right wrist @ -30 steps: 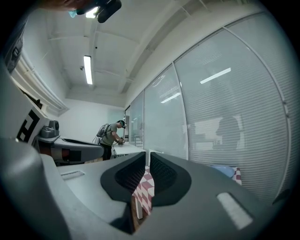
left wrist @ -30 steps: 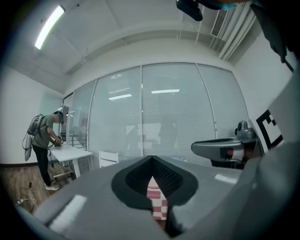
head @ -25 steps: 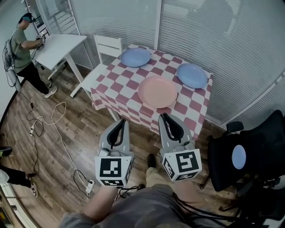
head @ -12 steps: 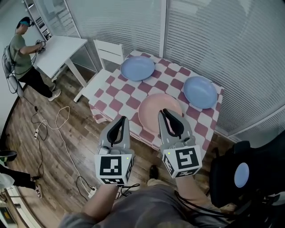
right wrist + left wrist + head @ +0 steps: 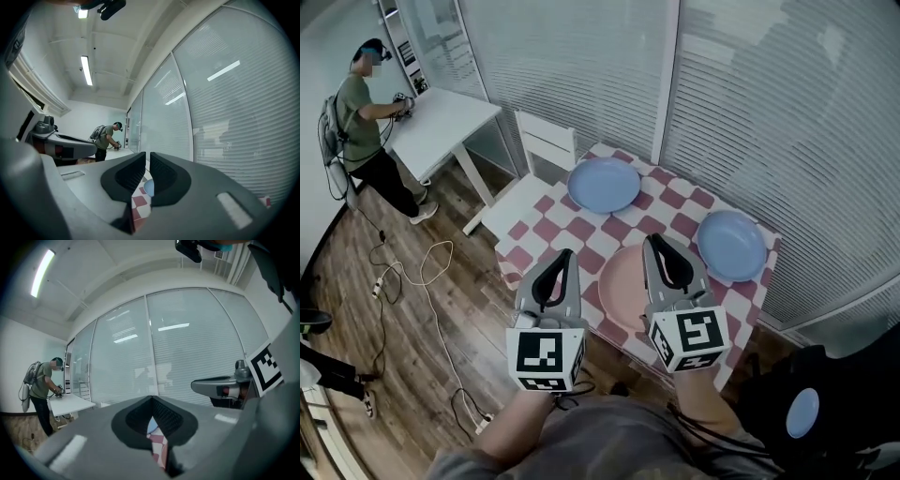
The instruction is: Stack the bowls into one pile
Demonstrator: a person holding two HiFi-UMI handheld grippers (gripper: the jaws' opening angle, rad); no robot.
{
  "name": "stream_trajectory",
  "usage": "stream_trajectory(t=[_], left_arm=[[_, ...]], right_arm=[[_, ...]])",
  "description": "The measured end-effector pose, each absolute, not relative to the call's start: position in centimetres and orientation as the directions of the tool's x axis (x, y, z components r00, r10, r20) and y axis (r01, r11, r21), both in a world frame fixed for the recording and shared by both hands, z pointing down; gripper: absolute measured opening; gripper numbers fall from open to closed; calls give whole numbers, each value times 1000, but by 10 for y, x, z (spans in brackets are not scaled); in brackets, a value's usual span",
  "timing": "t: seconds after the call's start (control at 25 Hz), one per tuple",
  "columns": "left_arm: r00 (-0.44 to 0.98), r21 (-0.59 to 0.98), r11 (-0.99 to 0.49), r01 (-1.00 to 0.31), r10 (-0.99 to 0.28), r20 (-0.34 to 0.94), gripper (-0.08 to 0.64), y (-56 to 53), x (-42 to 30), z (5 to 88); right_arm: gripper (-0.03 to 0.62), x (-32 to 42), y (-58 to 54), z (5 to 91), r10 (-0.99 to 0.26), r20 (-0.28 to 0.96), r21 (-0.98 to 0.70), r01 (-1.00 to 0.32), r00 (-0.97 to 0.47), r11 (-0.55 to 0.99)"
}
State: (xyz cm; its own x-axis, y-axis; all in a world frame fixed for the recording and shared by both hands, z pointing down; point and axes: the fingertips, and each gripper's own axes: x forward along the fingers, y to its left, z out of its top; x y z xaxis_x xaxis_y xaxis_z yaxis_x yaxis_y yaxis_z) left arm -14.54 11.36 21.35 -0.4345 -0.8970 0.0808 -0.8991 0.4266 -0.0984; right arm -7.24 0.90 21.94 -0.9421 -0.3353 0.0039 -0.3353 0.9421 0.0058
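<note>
Wood floor (image 5: 441, 281); glass walls (image 5: 750, 112) with blinds. The checked table (image 5: 581, 230) carries three separate bowls.

- Blue bowls (image 5: 604, 184) (image 5: 730, 245): far side.
- Pink bowl (image 5: 623, 281): near edge, partly beneath the right gripper (image 5: 654, 239), whose jaws are a narrow slit apart and empty.
- Left gripper (image 5: 567, 253): beside the pink bowl, jaw tips together, empty.

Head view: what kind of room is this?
Probably an office or lab: glass walls with blinds, a white desk where a person works, and cables across the wooden floor.
</note>
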Motion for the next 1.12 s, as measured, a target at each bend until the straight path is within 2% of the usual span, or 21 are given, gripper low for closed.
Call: stream_trajectory(t=[0.24,0.56,1.12], left_arm=[[-443,-56,440,-896,-892,87,0,101,-190,226],[-376,-1,378,-926,-919,121,0,41,-261,259],[-317,10,326,-945,-926,207,0,-37,-378,281]], right_arm=[[49,-110,-9,226,-349,29,32,-348,-937,937],[51,-165,-58,248,-426,73,56,-422,-902,905],[51,-247,-150,263,-549,125,31,-550,-826,834]])
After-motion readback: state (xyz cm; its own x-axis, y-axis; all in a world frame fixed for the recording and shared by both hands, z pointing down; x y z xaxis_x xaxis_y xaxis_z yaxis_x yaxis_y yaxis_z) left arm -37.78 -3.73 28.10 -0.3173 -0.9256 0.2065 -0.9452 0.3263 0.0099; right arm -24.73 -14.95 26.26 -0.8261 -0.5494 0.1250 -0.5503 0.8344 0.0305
